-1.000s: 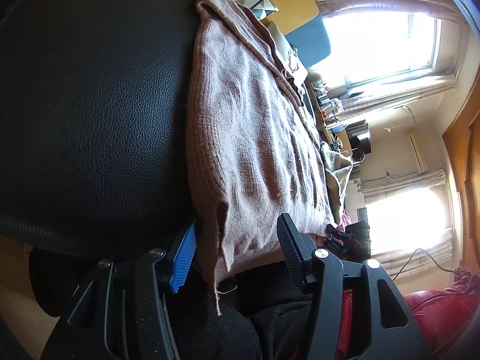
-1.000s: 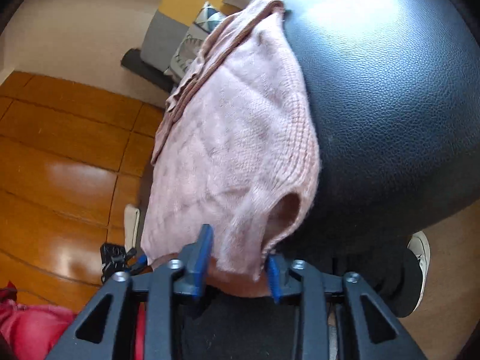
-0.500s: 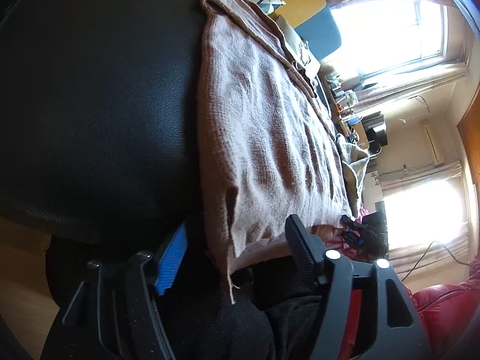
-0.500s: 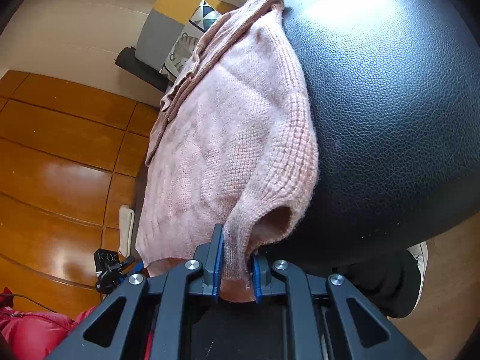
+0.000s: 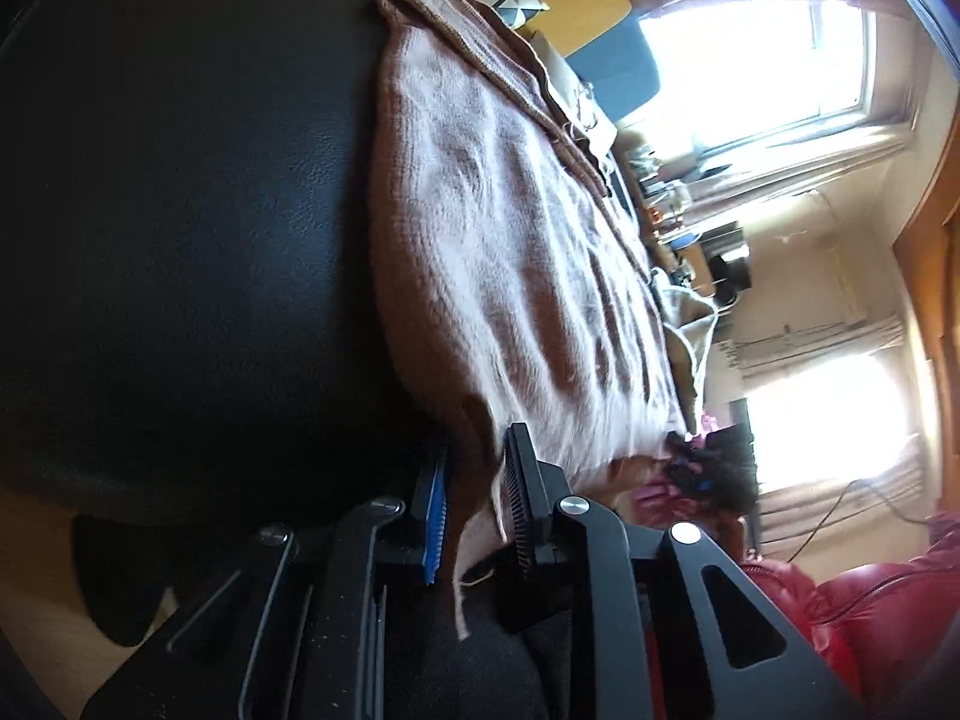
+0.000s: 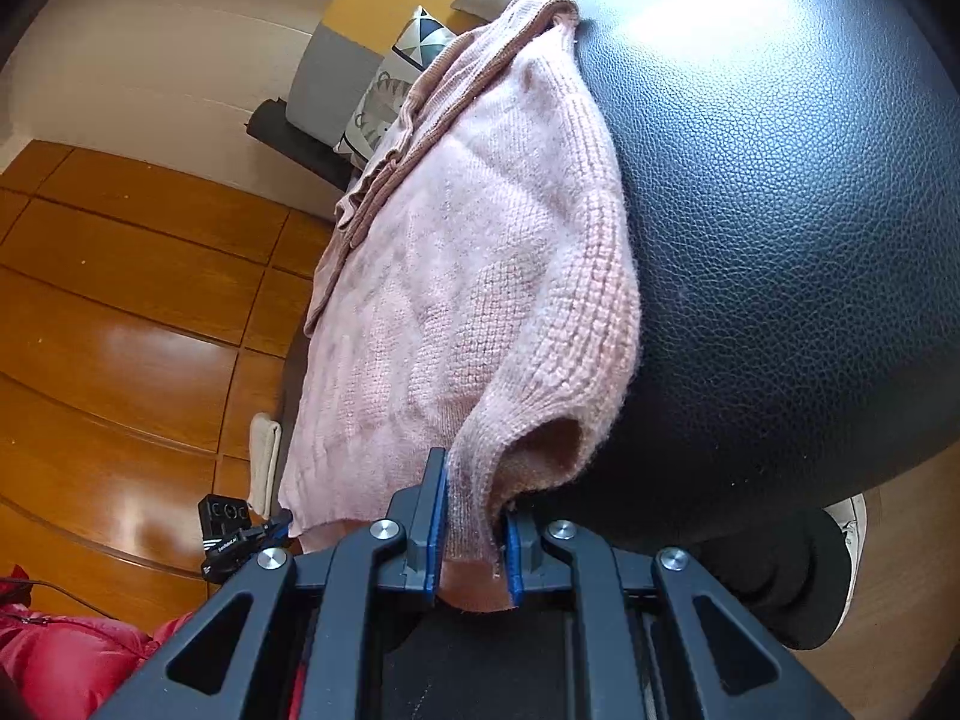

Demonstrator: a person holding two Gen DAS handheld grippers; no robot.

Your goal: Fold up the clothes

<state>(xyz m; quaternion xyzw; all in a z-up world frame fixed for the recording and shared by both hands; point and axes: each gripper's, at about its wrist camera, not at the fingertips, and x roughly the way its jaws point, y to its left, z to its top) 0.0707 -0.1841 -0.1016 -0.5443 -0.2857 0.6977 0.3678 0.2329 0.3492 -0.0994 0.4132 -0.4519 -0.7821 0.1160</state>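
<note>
A pink sweater (image 6: pixel 480 276) is spread on a black leather seat (image 6: pixel 780 240), its two near corners pinched by the closed left tongs (image 5: pixel 474 516) and right tongs (image 6: pixel 471 534), so folding is judged unfinished.

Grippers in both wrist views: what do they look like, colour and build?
Both match: the left gripper and right gripper have black angular frames with triangular cut-outs and silver round bolt heads. Fingers carry blue ribbed pads; the left's other finger looks black-ridged.
</note>
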